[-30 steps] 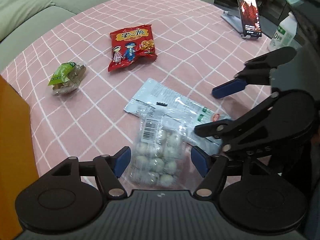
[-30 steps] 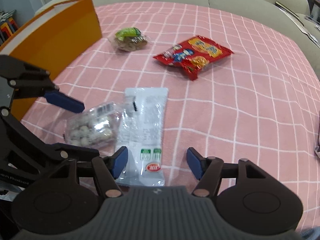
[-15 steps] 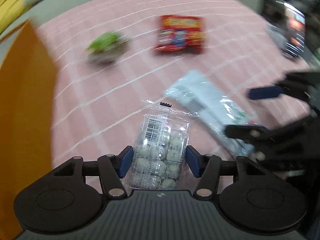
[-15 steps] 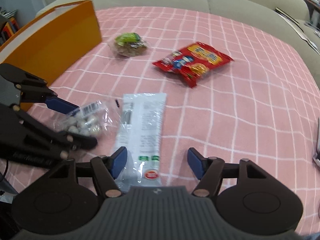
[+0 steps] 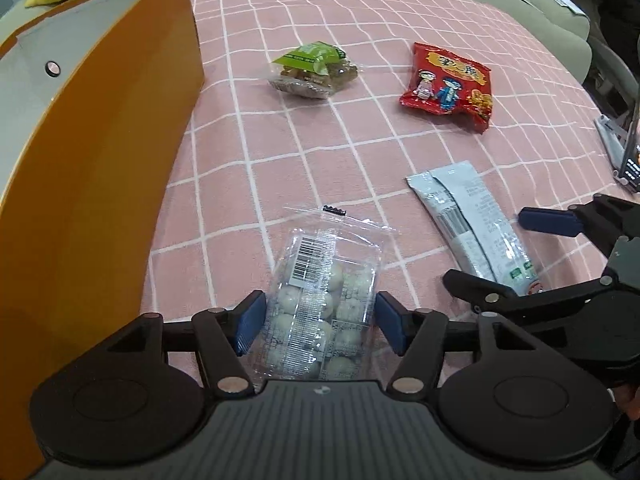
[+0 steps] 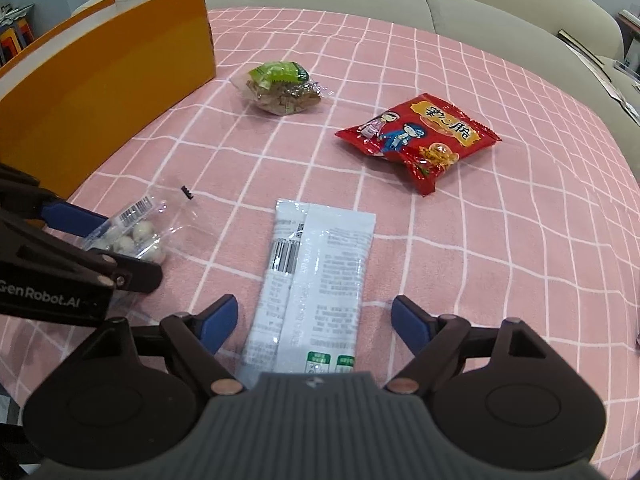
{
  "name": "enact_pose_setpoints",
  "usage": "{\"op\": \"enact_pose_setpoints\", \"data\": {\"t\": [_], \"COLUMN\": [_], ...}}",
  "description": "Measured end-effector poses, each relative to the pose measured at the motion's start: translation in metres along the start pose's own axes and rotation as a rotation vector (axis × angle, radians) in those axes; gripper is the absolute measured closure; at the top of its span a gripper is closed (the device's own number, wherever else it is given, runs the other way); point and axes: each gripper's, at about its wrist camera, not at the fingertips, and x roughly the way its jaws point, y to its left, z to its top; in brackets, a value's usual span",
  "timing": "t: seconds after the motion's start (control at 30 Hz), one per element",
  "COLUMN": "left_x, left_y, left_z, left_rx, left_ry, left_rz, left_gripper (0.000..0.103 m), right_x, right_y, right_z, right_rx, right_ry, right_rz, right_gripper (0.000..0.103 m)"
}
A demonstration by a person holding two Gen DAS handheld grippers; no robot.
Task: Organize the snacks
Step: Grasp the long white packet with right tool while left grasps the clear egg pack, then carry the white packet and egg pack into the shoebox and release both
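My left gripper [image 5: 318, 326] is shut on a clear pack of white balls [image 5: 320, 300] and holds it above the pink checked cloth; the pack also shows in the right wrist view [image 6: 132, 236]. My right gripper [image 6: 314, 326] is open, its fingers either side of a long white packet [image 6: 316, 280] lying flat on the cloth; that packet shows in the left wrist view too [image 5: 476, 224]. A red snack bag [image 6: 418, 138] and a green-topped bag of brown snacks [image 6: 282, 88] lie farther back. An orange box [image 5: 92, 152] stands at the left.
A grey-green sofa [image 6: 440, 4] runs behind the table. A phone on a stand [image 5: 624, 148] sits at the right edge in the left wrist view. The box's open top [image 5: 44, 60] shows a grey inside.
My left gripper has closed on the pack of white balls, lifted it off the white packet and swung left toward the orange box. My right gripper stays open over the white packet.
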Motion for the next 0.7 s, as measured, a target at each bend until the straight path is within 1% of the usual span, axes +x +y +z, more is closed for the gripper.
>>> {"op": "enact_pose_setpoints", "data": {"t": [0.1, 0.13, 0.2, 0.27, 0.33, 0.37, 0.4, 0.43, 0.53, 0.7], "left_x": [0.0, 0.0, 0.0, 0.0, -0.001, -0.003, -0.003, -0.004, -0.005, -0.013], "left_y": [-0.001, -0.001, -0.001, -0.001, -0.001, 0.0, 0.0, 0.001, 0.002, 0.005], "left_z": [0.0, 0.0, 0.001, 0.0, -0.002, -0.002, -0.001, -0.001, -0.002, -0.004], "left_rx": [0.004, 0.004, 0.002, -0.003, -0.006, -0.009, -0.014, -0.024, -0.043, -0.096], "left_ry": [-0.001, 0.002, 0.003, -0.007, -0.01, -0.008, -0.008, -0.008, -0.014, -0.03], "left_rz": [0.019, 0.02, 0.016, 0.015, 0.015, 0.014, 0.012, 0.008, 0.0, -0.031], "left_gripper": [0.03, 0.03, 0.034, 0.035, 0.037, 0.038, 0.039, 0.039, 0.04, 0.041], "right_x": [0.001, 0.001, 0.001, -0.002, -0.005, -0.006, -0.006, -0.006, -0.007, -0.009], "right_y": [-0.001, -0.001, -0.001, 0.0, 0.002, 0.003, 0.003, 0.003, 0.007, 0.005], "right_z": [0.0, 0.0, 0.0, -0.001, -0.002, -0.002, -0.001, -0.001, -0.001, 0.0], "right_rx": [0.004, 0.004, 0.006, 0.001, -0.017, -0.025, -0.023, -0.01, -0.022, 0.018], "right_ry": [-0.004, -0.003, -0.004, -0.015, -0.028, -0.03, -0.028, -0.025, -0.031, -0.028], "right_rz": [0.004, 0.005, 0.01, 0.006, -0.002, -0.003, 0.016, 0.028, 0.019, 0.039], "right_gripper": [0.019, 0.02, 0.022, 0.029, 0.042, 0.046, 0.053, 0.054, 0.055, 0.057]}}
